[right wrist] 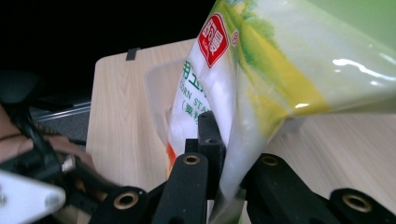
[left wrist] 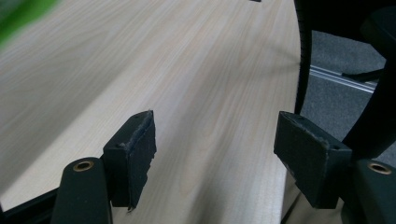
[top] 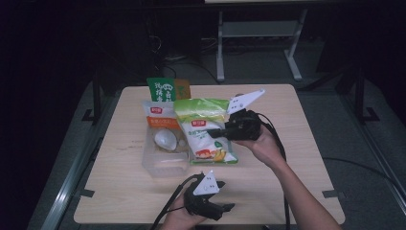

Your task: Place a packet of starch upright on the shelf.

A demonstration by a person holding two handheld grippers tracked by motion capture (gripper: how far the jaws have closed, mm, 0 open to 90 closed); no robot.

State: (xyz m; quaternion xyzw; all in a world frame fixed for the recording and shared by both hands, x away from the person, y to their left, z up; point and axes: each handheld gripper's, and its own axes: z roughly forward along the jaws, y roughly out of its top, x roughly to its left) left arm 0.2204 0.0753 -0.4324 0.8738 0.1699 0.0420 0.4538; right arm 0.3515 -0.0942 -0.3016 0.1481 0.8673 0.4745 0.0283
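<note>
Up top, the right gripper point(top: 221, 132) has its jaws pinched on the green-and-white starch bag point(top: 205, 130), holding it over the clear plastic bin point(top: 158, 165) at mid-table (an orange-labelled pouch point(top: 162, 125) sits in that bin). Near the front edge, the left gripper point(top: 225, 209) rests low over the wooden table point(top: 287, 158). Now its own view: 2 black pads point(left wrist: 135, 154) stand wide apart, bare wood between them. Over to the right gripper view: jaws clamped tight on the bag's edge, bin behind it.
</note>
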